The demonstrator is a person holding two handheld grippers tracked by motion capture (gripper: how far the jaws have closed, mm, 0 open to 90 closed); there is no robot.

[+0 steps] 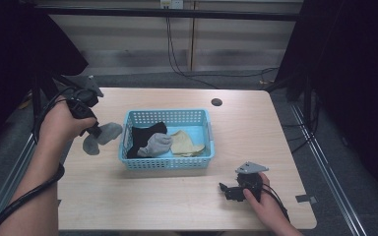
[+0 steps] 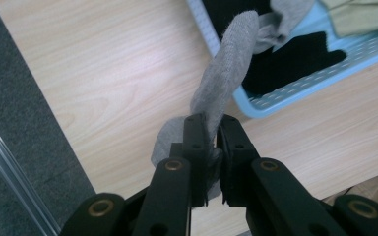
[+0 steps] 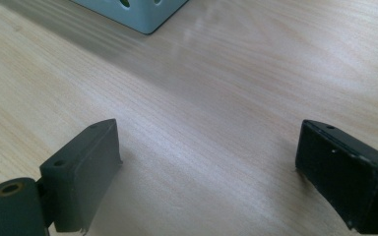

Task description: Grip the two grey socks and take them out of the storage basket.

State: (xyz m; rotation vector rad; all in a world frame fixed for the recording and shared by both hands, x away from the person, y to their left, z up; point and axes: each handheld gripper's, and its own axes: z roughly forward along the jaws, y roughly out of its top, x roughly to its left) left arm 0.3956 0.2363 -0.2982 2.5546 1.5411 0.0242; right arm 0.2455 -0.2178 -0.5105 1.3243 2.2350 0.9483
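A grey sock (image 1: 103,136) hangs in the air left of the blue basket (image 1: 128,145), pinched in my left gripper (image 1: 95,129), which is shut on it. In the left gripper view the grey sock (image 2: 221,73) rises from between the black jaws of the left gripper (image 2: 214,130) and drapes toward the basket (image 2: 266,105). Inside the basket lie a black sock (image 1: 145,135), another grey sock (image 1: 156,144) and a yellowish sock (image 1: 184,143). My right gripper (image 1: 225,189) rests low on the table near the front right, open, with bare wood between its fingers (image 3: 86,162).
The wooden table (image 1: 177,196) has a round cable hole (image 1: 216,102) at the back. A basket corner (image 3: 142,12) shows at the top of the right gripper view. Cables run down the wall behind the table. Dark curtains stand at both sides.
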